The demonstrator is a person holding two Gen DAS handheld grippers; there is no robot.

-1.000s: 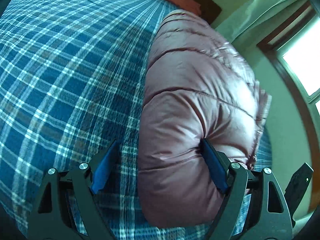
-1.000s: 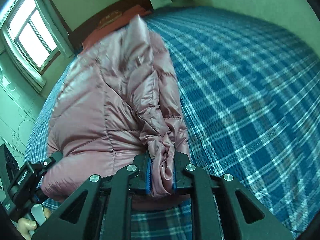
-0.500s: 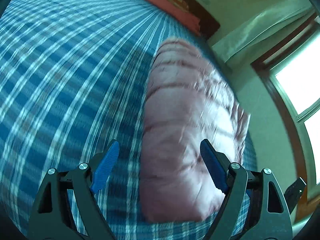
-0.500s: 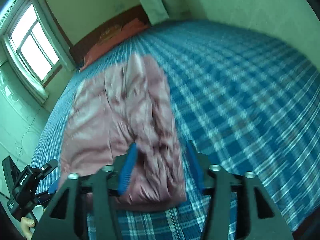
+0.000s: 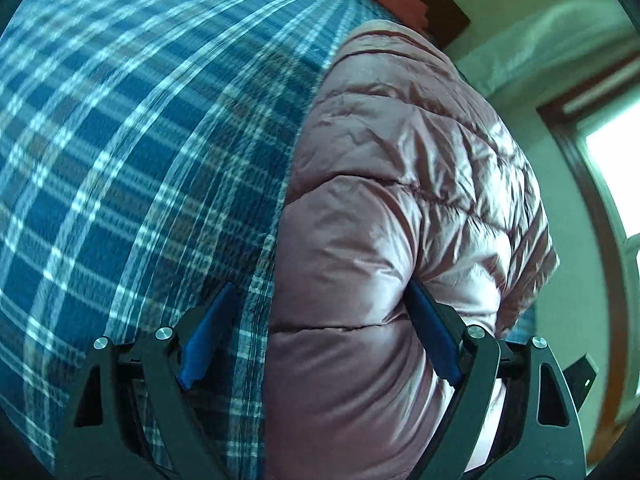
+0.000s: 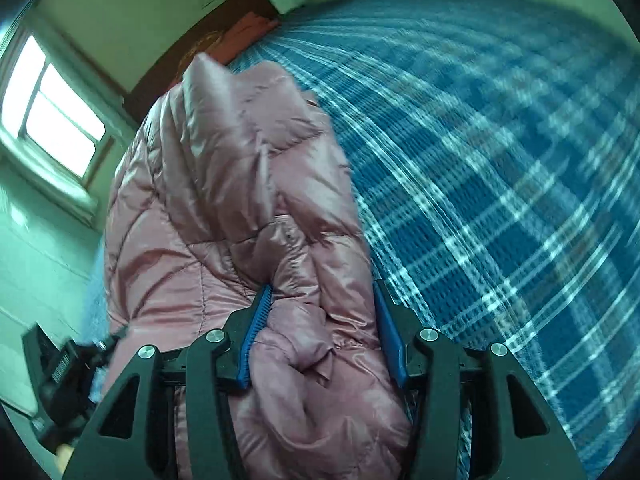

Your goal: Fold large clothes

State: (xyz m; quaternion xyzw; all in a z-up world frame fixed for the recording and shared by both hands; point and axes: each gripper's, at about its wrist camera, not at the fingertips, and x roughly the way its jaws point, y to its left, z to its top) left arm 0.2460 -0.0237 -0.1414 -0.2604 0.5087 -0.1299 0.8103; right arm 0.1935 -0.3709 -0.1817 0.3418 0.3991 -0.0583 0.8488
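1. Lying on a bed covered with a blue and white plaid cloth point(image 5: 132, 168), a glossy dusty-pink quilted puffer jacket point(image 5: 392, 216) is folded into a long bundle that runs from the grippers toward the dark wooden headboard point(image 6: 224, 28).
2. The left gripper point(image 5: 320, 332) stands wide, and its jaws are opening. Its right blue pad point(image 5: 430, 332) presses into the near end of the jacket, while the left pad sits over the plaid cloth, apart from the jacket's edge.
3. The right gripper point(image 6: 320, 328) is about half spread, and its jaws are closing. A bunched, puckered fold of the jacket fills the gap, and both blue pads touch the fabric at its sides.
4. In the right wrist view the jacket's far end rises in a soft peak, with a red pillow point(image 6: 244, 32) behind it at the headboard.
5. A bright window point(image 6: 52, 104) sits in the pale green wall beside the bed.
6. The left gripper's black body also shows at the lower left of the right wrist view, just beside the jacket.
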